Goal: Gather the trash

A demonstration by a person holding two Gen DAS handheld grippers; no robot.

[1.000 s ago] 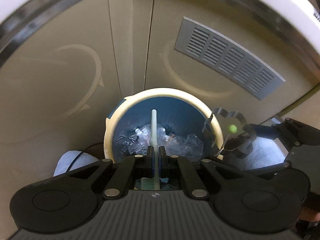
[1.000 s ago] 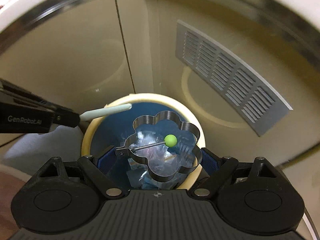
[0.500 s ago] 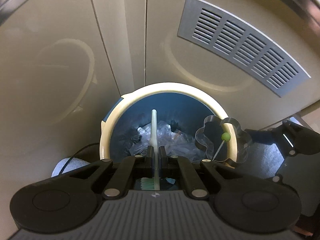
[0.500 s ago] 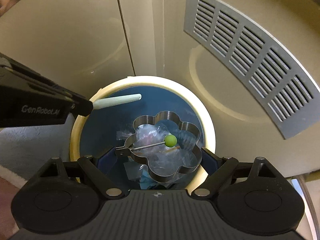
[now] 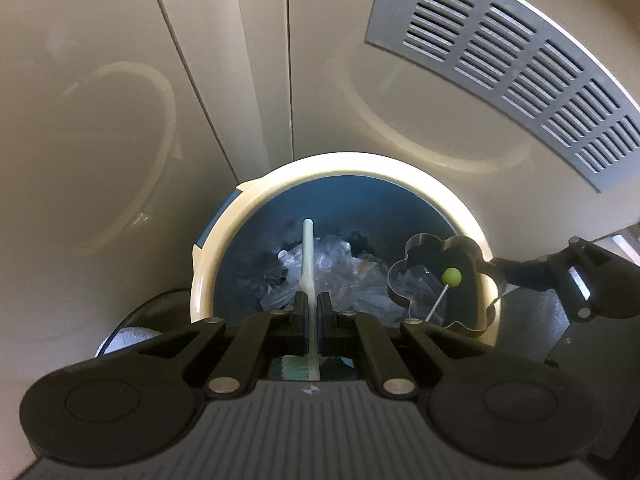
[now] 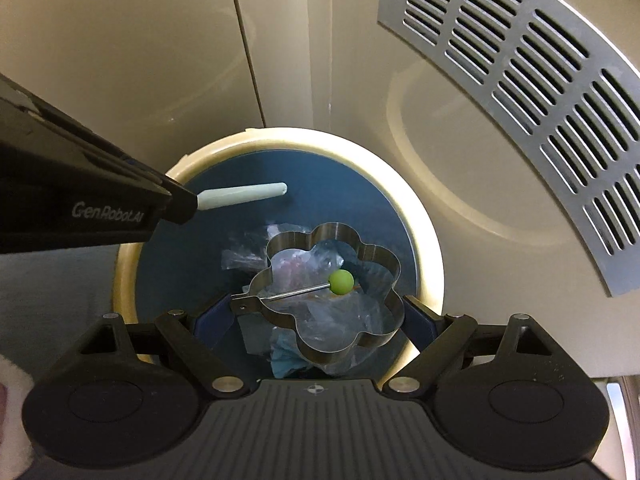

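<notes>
A round blue trash bin with a cream rim (image 5: pixel 224 240) (image 6: pixel 424 248) stands below both grippers, with crumpled clear plastic (image 5: pixel 340 268) (image 6: pixel 324 320) inside. My left gripper (image 5: pixel 311 300) is shut on a pale green toothbrush (image 5: pixel 307 256), handle pointing out over the bin; it also shows in the right wrist view (image 6: pixel 244 193). My right gripper (image 6: pixel 320 312) is shut on a flower-shaped metal ring mould (image 6: pixel 376 264) with a green-balled handle (image 6: pixel 341 282), held over the bin's right side. The mould also shows in the left wrist view (image 5: pixel 444 284).
Beige cabinet doors (image 5: pixel 120 100) rise behind the bin, with a grey vent grille (image 5: pixel 520 60) (image 6: pixel 520 80) at upper right. A white cloth-like thing (image 5: pixel 128 336) lies left of the bin.
Both grippers have moved closer over the bin, which now looks larger. The toothbrush and the metal mould stay gripped.
</notes>
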